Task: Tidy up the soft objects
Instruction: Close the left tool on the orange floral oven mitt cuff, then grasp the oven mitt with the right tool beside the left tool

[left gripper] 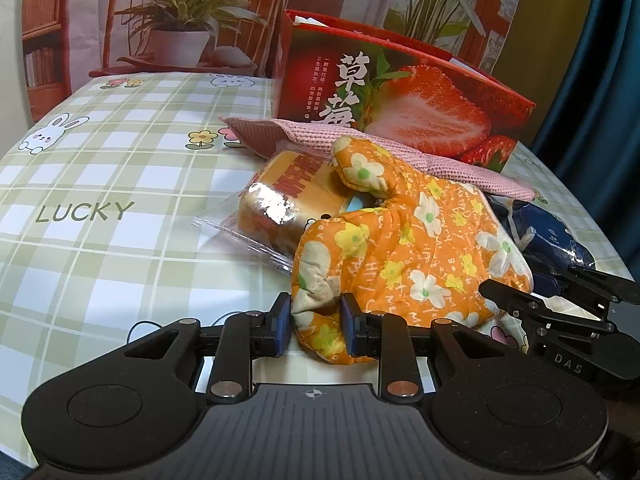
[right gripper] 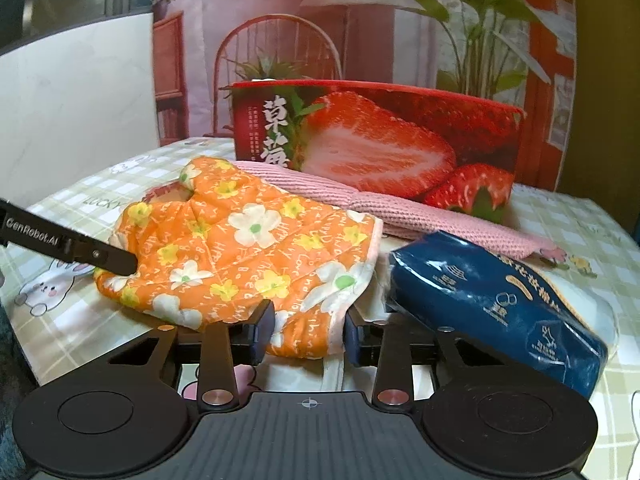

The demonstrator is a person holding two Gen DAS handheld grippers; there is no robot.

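Oven mitt (left gripper: pixel 404 240), orange with white and yellow flowers, lies at the near edge of the checked tablecloth (left gripper: pixel 100 184), pinched at both ends: the left gripper (left gripper: pixel 315 322) clamps its fingertip end, and the right gripper (right gripper: pixel 306 334) has its pads against the cuff edge. Just beyond sit a wrapped bread pack (left gripper: pixel 276 204) and a dark blue pouch (right gripper: pixel 496 304). Farther back, a pink knitted cloth (right gripper: pixel 384 208) lies against a strawberry-printed box (right gripper: pixel 380 140).

Orange oven mitt (right gripper: pixel 248 248) with white and yellow flowers (green centres). Pink ribbed cloth (right gripper: pixel 420 216), navy packet (right gripper: pixel 500 304), red strawberry-printed box (right gripper: pixel 380 140). Green-checked tablecloth (left gripper: pixel 100 168) with bunnies.
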